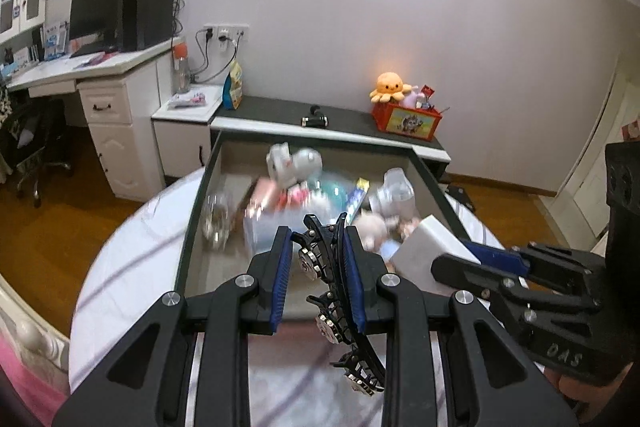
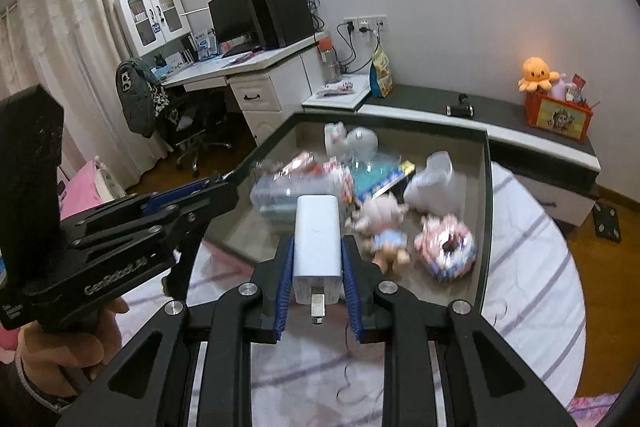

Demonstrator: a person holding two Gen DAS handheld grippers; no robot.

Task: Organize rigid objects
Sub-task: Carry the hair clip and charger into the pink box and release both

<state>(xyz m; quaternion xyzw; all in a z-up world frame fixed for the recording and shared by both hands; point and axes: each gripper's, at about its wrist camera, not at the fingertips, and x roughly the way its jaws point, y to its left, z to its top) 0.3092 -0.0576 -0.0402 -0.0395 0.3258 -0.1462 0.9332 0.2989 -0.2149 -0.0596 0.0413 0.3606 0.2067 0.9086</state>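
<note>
Two grippers are in our hands, and both have their jaws closed on something. Our left gripper (image 1: 316, 227) pinches a black hair clip (image 1: 338, 291) with shiny round stones; the clip stands between the blue pads (image 1: 280, 279), pressed against the right one, and its curved body runs back from the fingertips toward the camera. Our right gripper (image 2: 318, 241) clamps a white charger (image 2: 318, 235) by its plug end, so the metal prong points back at the camera and the smooth white body sticks out forward past the fingertips. In the left wrist view this charger shows to the right of the left jaws, just beside them. Ahead of both pairs of jaws and below them lies an open tray (image 2: 486, 187) with a dark rim on a white cloth with purple stripes (image 2: 532, 267). Inside the tray, beyond the charger, we see a clear plastic box (image 2: 276, 195), and to the right of the right jaws a small doll (image 2: 384, 223) and a pink ring toy (image 2: 448, 247); all are blurred. Farther ahead on the dark shelf (image 2: 420, 99) stands an orange box (image 2: 558, 113) with an orange plush octopus (image 2: 536, 71) on it
</note>
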